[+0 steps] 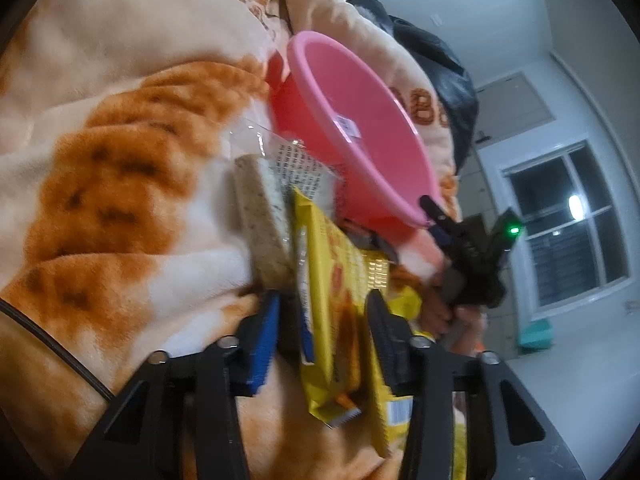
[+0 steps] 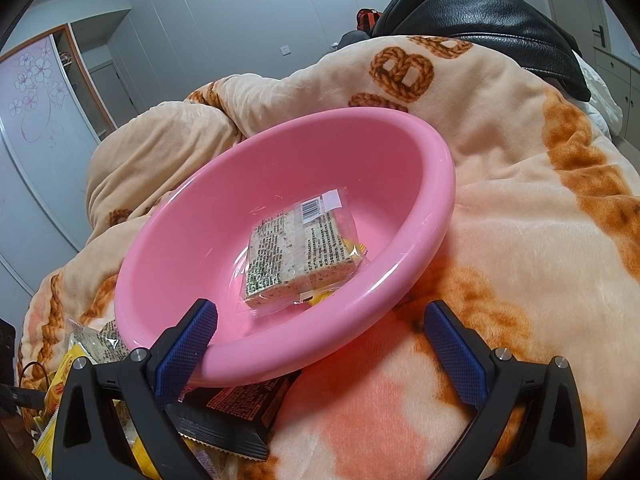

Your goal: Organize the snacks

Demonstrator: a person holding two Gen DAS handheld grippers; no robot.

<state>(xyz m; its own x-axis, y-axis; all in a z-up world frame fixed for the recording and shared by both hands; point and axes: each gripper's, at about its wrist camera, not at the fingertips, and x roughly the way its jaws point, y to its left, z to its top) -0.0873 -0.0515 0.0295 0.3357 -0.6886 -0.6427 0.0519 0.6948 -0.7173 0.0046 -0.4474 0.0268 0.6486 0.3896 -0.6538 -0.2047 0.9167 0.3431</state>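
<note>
Clamped between the left gripper's point(image 1: 324, 340) fingers, a yellow snack packet point(image 1: 332, 280) stands just beside a clear-wrapped speckled bar point(image 1: 262, 216) on the blanket point(image 1: 120, 140), near the pink basin point(image 1: 360, 128).

Right gripper point(image 2: 320, 344) fingers stand wide apart at the basin's near rim; another wrapped bar point(image 2: 300, 252) lies in its bottom, and a black packet point(image 2: 236, 420) sits under that rim.

basin point(image 2: 420, 152): pink plastic, smooth, glossy
blanket point(image 2: 520, 240): plush cloth, fluffy, matt
nougat wrapper point(image 2: 300, 248): clear shiny film
jacket point(image 2: 480, 12): black leather look, glossy
</note>
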